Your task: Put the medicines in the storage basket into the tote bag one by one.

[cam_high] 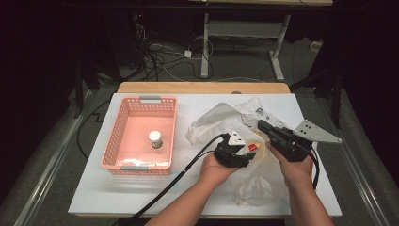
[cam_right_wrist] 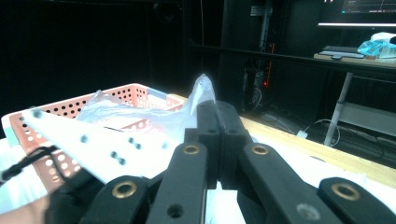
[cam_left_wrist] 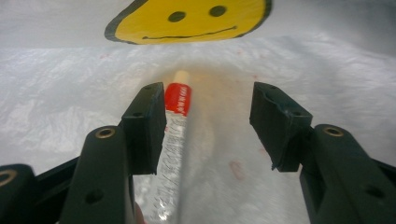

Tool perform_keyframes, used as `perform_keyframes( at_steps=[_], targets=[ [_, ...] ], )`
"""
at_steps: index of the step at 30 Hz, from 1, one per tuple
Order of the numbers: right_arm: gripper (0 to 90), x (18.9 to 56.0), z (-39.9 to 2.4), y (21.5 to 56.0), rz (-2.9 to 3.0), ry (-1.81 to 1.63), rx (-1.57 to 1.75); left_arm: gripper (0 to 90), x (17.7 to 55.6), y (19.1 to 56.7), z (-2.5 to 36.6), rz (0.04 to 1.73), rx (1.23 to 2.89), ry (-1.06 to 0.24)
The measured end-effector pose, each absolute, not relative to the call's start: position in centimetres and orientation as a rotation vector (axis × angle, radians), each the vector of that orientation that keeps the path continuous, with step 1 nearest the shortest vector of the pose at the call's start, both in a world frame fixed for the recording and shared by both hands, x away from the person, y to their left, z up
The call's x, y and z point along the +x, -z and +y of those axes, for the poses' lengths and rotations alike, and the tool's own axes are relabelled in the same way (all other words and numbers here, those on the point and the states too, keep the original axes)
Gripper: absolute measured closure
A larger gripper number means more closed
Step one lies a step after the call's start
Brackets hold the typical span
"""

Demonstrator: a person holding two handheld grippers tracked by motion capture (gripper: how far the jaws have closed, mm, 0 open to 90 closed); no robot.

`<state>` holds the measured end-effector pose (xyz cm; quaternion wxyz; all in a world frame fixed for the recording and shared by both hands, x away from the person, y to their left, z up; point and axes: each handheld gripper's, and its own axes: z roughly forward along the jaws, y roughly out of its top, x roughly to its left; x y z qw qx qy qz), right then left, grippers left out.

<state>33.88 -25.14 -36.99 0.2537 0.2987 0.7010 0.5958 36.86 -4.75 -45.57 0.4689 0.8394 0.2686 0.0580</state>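
Inside the plastic bag (cam_high: 221,120), the red-capped tube (cam_left_wrist: 175,140) lies lengthwise along the left gripper's (cam_left_wrist: 205,126) half-open jaws, against one pad; the right gripper (cam_right_wrist: 217,126) pinches the bag's edge.

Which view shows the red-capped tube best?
The left gripper view: the tube lies close up against one of the left gripper's open fingers, inside the plastic bag. The high view shows it small, red cap beside that gripper. The right gripper view gives no clear sight of it.
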Motion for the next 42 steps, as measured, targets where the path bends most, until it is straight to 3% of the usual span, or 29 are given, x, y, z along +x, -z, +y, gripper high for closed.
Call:
perform_keyframes(
  at_steps=[9, 17, 29, 35, 42],
  targets=[
    [90.0, 33.9, -24.9, 37.3, 1.924, -1.602, 0.823, 38.3, 34.5, 45.0, -2.3, 0.651, 2.050, -0.114],
    [90.0, 33.8, -24.8, 37.4, 1.937, -1.593, 0.812, 25.4, 32.8, 44.5, 0.3, 0.641, 2.034, -0.116],
    [90.0, 33.7, -24.8, 37.3, 1.942, -1.578, 0.798, 13.5, 30.6, 44.2, 3.8, 0.678, 2.013, -0.127],
    [90.0, 33.6, -24.9, 37.3, 1.941, -1.583, 0.802, 0.0, 29.8, 43.1, 5.7, 0.717, 2.010, -0.170],
    [90.0, 33.5, -25.0, 37.3, 1.938, -1.581, 0.817, 0.0, 28.8, 42.4, 8.8, 0.751, 1.973, -0.207]
  ],
)
